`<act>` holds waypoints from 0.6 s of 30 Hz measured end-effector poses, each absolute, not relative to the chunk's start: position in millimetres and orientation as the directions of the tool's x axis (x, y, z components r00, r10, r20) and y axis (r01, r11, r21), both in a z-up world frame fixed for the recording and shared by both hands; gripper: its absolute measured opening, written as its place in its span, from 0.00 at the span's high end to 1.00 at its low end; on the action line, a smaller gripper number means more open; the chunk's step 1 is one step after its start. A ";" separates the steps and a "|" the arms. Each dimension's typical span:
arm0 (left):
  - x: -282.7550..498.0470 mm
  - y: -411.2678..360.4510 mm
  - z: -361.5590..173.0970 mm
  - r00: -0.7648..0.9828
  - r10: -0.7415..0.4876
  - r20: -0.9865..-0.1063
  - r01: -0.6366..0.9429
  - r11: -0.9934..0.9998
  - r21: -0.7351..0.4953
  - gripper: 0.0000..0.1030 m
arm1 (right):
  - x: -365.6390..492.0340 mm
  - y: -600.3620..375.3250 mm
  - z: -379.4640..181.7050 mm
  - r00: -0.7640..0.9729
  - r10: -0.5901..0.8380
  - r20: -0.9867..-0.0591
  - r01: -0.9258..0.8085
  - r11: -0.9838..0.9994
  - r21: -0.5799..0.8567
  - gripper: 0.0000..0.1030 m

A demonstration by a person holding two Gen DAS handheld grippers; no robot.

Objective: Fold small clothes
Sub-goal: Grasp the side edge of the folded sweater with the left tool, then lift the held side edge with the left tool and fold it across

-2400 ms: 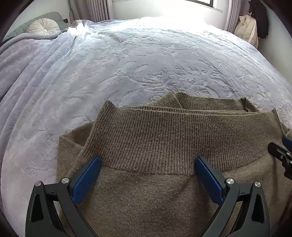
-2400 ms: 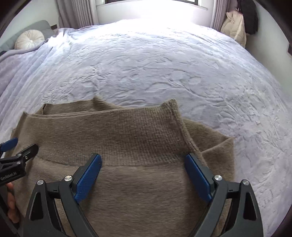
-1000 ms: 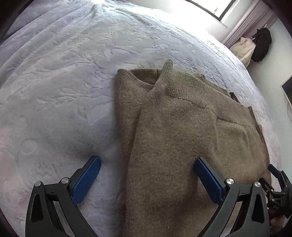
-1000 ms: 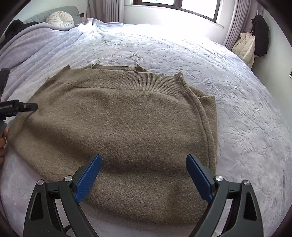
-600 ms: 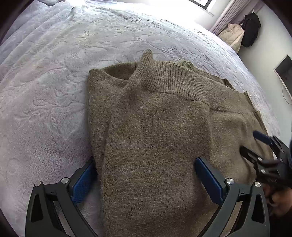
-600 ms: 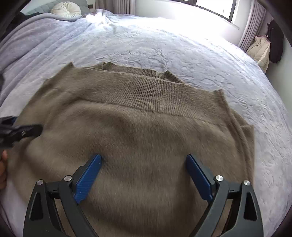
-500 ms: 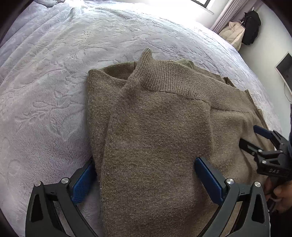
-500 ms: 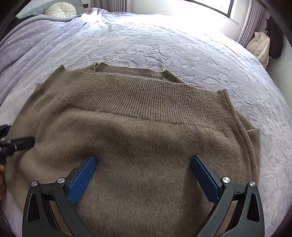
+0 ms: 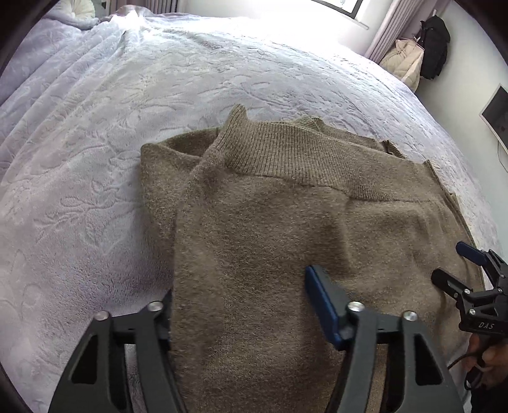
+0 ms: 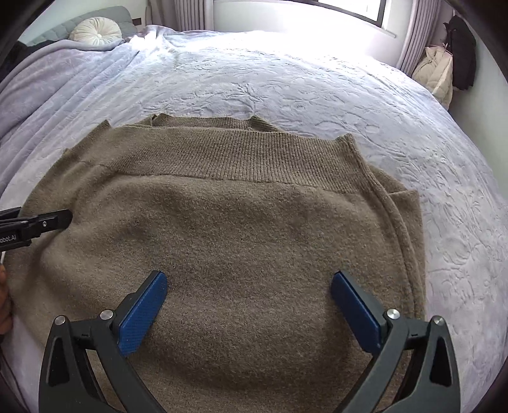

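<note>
Ahead of both pairs of fingers I see the pale lilac embossed bedspread (image 10: 317,85), and on it the olive-brown knitted sweater (image 10: 238,228), lying flat with its ribbed band on the far side from me. Nothing lies on the knit or between my fingers and it.

My left gripper (image 9: 244,301) is closing. Its left finger is tucked at the sweater's left edge, mostly hidden by the fabric, and its blue right pad (image 9: 320,301) sits on top of the knit, so the edge of the sweater lies between them; I cannot tell whether the pads are pressing on it. My right gripper (image 10: 249,305) is spread wide over the near middle of the sweater, both blue pads clear and nothing pinched.

The left view shows what the right one hides: a folded-in sleeve layer (image 9: 162,178) beyond the left finger, under the body panel. It also catches a wall screen (image 9: 497,117) far right and my right gripper out to the right with a hand (image 9: 495,359) below it. The right view alone shows the round cream cushion (image 10: 95,28) far beyond and left of its fingers, and the matching folded layer at the sweater's right edge (image 10: 409,228). Both views show a cream jacket (image 10: 438,73) and a dark garment (image 10: 462,50) hanging by the curtain (image 10: 412,35) far right.
</note>
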State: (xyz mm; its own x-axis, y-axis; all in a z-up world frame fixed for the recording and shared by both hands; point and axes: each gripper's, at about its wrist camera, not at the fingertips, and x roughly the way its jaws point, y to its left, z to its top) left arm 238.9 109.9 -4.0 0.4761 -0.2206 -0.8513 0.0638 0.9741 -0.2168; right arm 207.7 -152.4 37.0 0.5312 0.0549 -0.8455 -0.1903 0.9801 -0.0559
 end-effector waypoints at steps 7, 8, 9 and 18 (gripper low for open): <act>235.0 108.9 8.8 0.501 -0.171 -0.848 0.055 0.985 -0.165 0.74 | 206.3 -148.7 40.0 0.535 0.048 -0.843 -0.198 0.978 -0.070 0.00; 235.5 106.5 8.9 0.502 -0.162 -0.849 0.055 0.986 -0.155 0.74 | 206.8 -147.9 41.4 0.538 0.051 -0.842 -0.199 0.978 -0.068 0.00; 234.9 105.5 9.3 0.504 -0.151 -0.851 0.054 0.988 -0.143 0.74 | 206.9 -148.0 42.5 0.539 0.055 -0.841 -0.202 0.977 -0.066 0.00; 230.7 96.8 18.9 0.500 -0.073 -0.863 0.033 0.997 -0.065 0.77 | 238.7 -110.7 26.9 0.511 0.025 -0.859 -0.293 0.945 -0.147 0.00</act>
